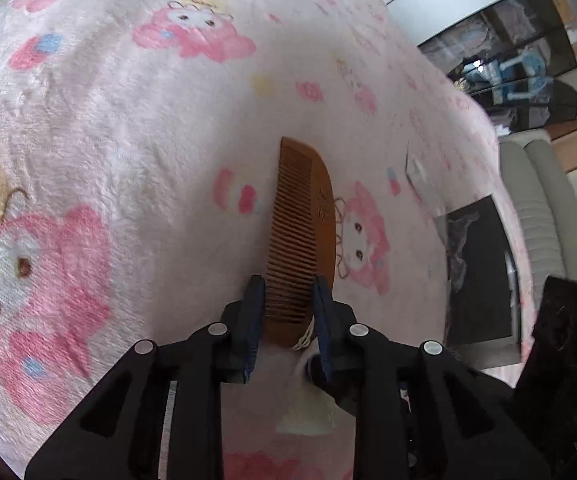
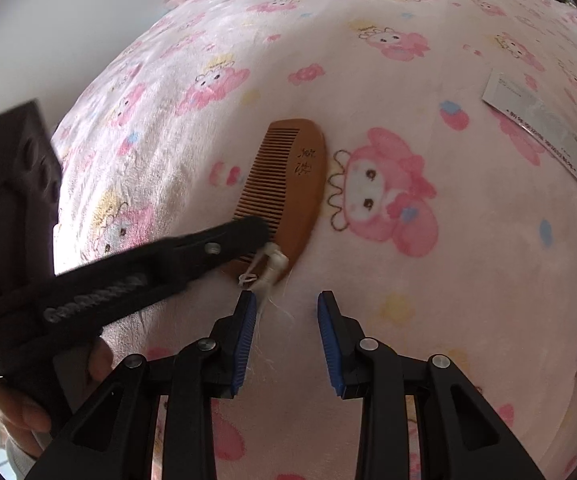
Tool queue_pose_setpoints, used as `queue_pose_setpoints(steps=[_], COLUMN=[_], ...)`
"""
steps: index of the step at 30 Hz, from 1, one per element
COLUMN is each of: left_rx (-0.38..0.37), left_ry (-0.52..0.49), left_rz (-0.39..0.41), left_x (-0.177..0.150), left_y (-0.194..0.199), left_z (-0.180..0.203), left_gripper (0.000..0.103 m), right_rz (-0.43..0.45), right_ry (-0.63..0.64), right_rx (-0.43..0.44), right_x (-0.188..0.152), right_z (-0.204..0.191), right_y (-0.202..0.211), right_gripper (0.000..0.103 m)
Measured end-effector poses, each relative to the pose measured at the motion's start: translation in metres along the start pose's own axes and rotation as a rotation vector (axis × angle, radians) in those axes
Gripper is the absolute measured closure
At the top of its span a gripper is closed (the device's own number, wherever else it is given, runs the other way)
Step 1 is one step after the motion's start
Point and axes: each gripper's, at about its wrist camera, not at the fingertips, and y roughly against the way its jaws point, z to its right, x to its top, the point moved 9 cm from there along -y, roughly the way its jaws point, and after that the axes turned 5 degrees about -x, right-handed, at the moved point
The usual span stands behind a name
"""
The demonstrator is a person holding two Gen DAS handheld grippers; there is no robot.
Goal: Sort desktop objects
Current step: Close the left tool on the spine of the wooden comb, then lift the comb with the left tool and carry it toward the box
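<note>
A brown wooden comb point(image 1: 302, 232) with a white tassel lies on a pink cartoon-print blanket point(image 1: 128, 120). My left gripper point(image 1: 288, 286) has its two fingers on either side of the comb's near end, closed against it. In the right wrist view the comb point(image 2: 288, 184) lies ahead, with the left gripper point(image 2: 254, 228) reaching in from the left over its lower end. The white tassel point(image 2: 272, 266) hangs at that end. My right gripper point(image 2: 286, 300) is open and empty, just short of the comb.
A white paper card point(image 2: 540, 132) lies on the blanket point(image 2: 408, 300) at the right. A dark glossy box point(image 1: 480, 276) sits at the right edge of the blanket. Beyond it are a grey sofa point(image 1: 544, 208) and a mirror.
</note>
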Motion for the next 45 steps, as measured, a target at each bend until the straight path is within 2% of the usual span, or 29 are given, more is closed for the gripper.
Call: queue_pose_setpoints(steps=[2,4,8,17,23,27,34,41,45], left_rx=[-0.030,-0.037,-0.041,-0.038,-0.073,-0.061,-0.077,-0.030,-0.019], left_ry=[0.000,-0.012,-0.061,-0.086,-0.144,-0.210,-0.218,-0.144,-0.137], left_rz=[-0.009,-0.003,-0.030,-0.082,-0.138,-0.179,-0.180,-0.151,-0.169], left_x=[-0.008,-0.015,-0.035,-0.082,-0.119,-0.139,-0.142,-0.130,-0.134], left_y=[0.001,0.007,0.010,-0.013,-0.023,-0.027,-0.018,-0.015,-0.020], left_z=[0.008,0.017,0.039,0.083,0.123,0.138,0.143,0.114,0.110], left_gripper=[0.095,0.097,0.097,0.097,0.097,0.097,0.096,0.096,0.095], right_rz=[0.006,0.011,0.032,0.042,0.054,0.053,0.065,0.052,0.016], right_ry=[-0.013,-0.013,0.005,-0.109,-0.169,-0.225,-0.283,-0.256,-0.244], right_rx=[-0.006,-0.010,-0.013,-0.018,-0.028,-0.016,-0.004,0.028,0.045], right_x=[0.001,0.000,-0.014,-0.056,-0.088,-0.108,-0.110,-0.104,-0.104], right_z=[0.004,0.007,0.020,0.080,0.116,0.132,0.144,0.127,0.116], right_y=[0.005,0.012,0.033,0.064,0.087,0.091,0.093,0.083,0.069], right_gripper=[0.074,0.074,0.074,0.074,0.074,0.074,0.074,0.074,0.074])
